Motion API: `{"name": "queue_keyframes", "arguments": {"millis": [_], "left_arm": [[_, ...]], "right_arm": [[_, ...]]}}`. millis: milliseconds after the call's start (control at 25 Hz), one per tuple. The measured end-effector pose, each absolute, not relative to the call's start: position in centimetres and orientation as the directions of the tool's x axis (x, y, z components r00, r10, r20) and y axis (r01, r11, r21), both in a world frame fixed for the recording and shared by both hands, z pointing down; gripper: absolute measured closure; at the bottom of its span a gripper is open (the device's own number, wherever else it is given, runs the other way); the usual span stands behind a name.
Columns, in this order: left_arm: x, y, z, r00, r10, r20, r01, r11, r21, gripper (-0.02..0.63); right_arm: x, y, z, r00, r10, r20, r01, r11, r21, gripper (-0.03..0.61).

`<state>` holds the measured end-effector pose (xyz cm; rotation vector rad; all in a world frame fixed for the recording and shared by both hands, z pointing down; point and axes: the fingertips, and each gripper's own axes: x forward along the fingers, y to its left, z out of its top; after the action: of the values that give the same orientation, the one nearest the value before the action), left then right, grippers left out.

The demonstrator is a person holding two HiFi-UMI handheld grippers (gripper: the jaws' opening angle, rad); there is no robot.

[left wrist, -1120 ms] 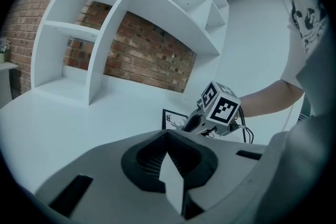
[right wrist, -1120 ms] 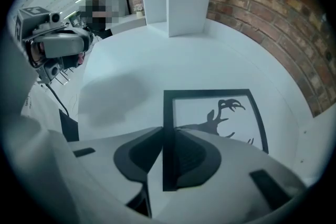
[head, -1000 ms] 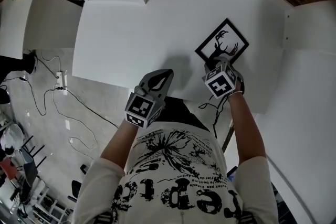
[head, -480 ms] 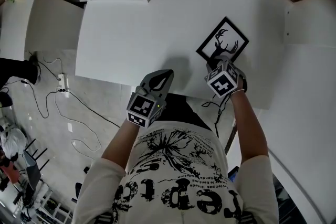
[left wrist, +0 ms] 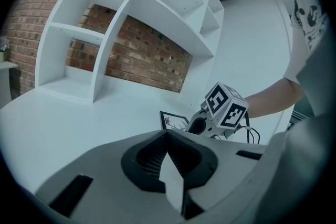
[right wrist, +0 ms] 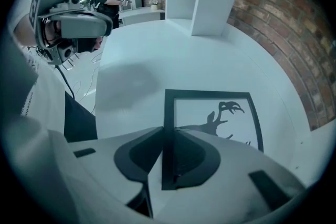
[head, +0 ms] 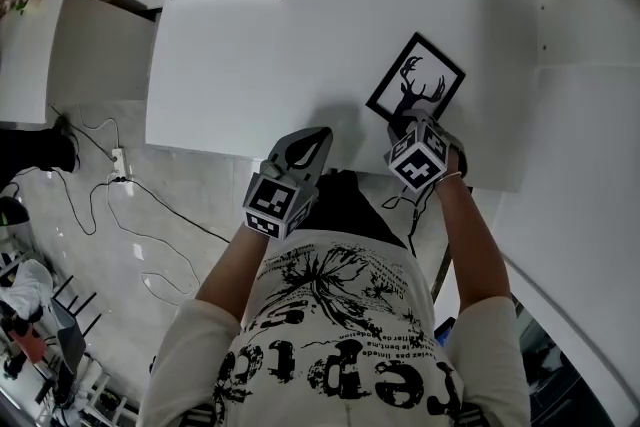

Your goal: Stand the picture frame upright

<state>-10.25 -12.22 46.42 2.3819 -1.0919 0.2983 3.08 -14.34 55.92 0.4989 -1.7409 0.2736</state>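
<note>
White table [head: 250,65]; right fingers [right wrist: 202,157] pinch picture frame [head: 415,87], its corner hidden; left fingers [left wrist: 144,157] clenched.

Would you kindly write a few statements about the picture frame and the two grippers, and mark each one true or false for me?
1. The right gripper is closed on one edge of the picture frame. True.
2. The left gripper also grips the frame. False: its jaws are shut on nothing, and it is off to the side, apart from the frame.
3. The frame shows a dark deer silhouette with antlers. True.
4. The frame stands upright inside a shelf compartment. False: it is low on the white table, not yet stood up, and the shelves are further back.
</note>
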Motion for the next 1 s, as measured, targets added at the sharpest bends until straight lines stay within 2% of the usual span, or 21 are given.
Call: {"name": "queue_keyframes", "arguments": {"millis": [360,1000], "left_arm": [[-10.1,-9.9,46.3,0.687,-0.622,0.375,-0.726,-0.595,0.345,0.607],[-8.1,-5.2,48.4,0.617,-0.648,0.446,-0.786,-0.485,0.382,0.607]], "right_arm": [[2.3,-11.6,55.8,-0.183,-0.184,0.966,-0.43,0.898,0.09,0.506],[2.5,-5.3,55.5,-0.239,-0.131,0.962,-0.29,0.955,0.058,0.506]]}}
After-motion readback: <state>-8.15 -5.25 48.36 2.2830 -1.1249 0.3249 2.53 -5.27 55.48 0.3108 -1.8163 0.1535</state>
